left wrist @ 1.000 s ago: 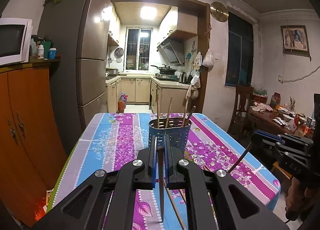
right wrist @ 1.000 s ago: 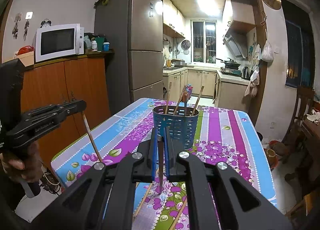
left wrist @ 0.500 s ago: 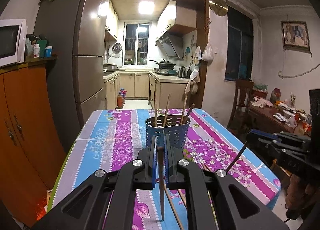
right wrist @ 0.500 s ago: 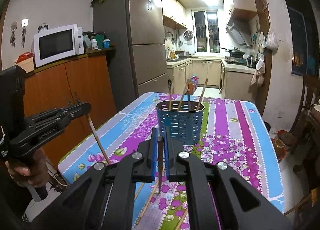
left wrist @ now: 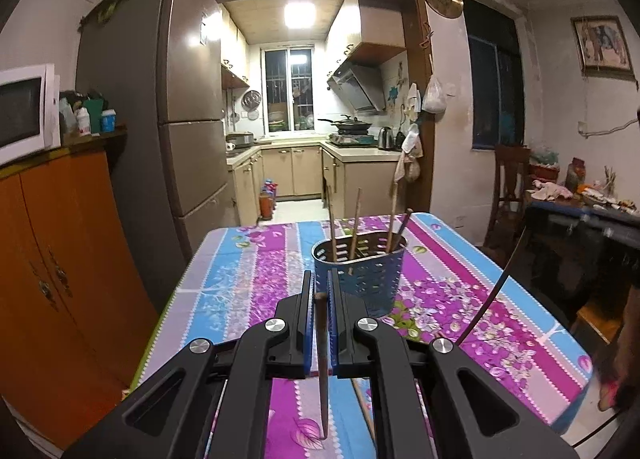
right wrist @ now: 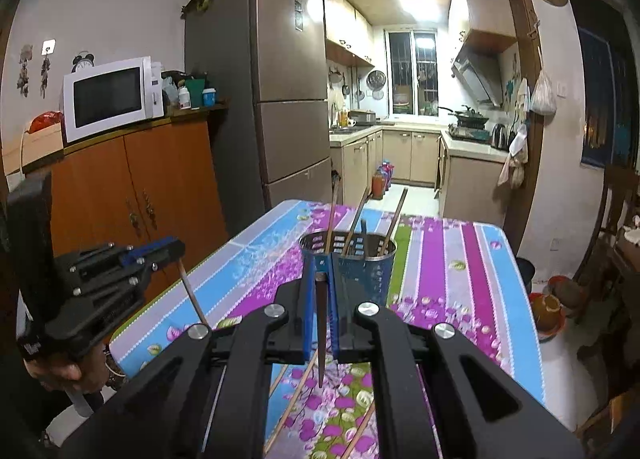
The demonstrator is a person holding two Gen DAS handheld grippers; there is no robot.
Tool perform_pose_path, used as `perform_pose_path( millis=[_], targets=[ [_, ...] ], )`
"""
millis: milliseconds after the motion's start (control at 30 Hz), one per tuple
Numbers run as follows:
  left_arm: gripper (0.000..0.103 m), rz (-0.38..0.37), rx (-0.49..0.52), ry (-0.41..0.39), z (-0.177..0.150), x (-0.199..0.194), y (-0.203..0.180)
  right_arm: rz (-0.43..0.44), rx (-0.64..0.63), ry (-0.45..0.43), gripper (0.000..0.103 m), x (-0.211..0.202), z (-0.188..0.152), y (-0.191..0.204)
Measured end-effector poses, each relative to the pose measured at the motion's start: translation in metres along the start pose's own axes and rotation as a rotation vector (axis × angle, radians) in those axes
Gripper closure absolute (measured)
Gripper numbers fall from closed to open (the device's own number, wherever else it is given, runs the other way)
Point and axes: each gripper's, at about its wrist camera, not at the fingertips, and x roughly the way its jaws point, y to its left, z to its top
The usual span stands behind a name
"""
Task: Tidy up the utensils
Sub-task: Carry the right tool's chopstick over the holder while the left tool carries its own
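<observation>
A blue perforated utensil holder point(left wrist: 360, 275) point(right wrist: 362, 263) stands on the floral tablecloth with several chopsticks upright in it. My left gripper point(left wrist: 320, 291) is shut on a brown chopstick point(left wrist: 322, 371) that hangs point down, above the table and short of the holder. My right gripper point(right wrist: 321, 275) is shut on another chopstick point(right wrist: 321, 335), also point down, close in front of the holder. Each gripper shows in the other's view: the right one point(left wrist: 580, 227), blurred, with its chopstick point(left wrist: 486, 307), and the left one point(right wrist: 120, 263) with its chopstick point(right wrist: 192, 295).
Loose chopsticks point(right wrist: 292, 403) lie on the tablecloth point(right wrist: 440, 279) under the grippers. An orange cabinet point(right wrist: 132, 195) with a microwave and a tall fridge point(right wrist: 288, 99) stand to the left. A cluttered side table point(left wrist: 580, 199) and a chair stand to the right.
Both grippers have risen and tilted down a little with their chopsticks still held. The holder now sits lower in both views. The right gripper is blurred in motion in the left view.
</observation>
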Motion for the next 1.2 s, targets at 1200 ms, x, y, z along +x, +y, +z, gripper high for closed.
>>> perform_pose_path(
  millis=[1200],
  targets=[
    [0.095,0.18,0.13,-0.123,0.105,0.076,-0.026,-0.132,-0.028,-0.054,0.098,0.063,0.13,-0.06]
  ],
)
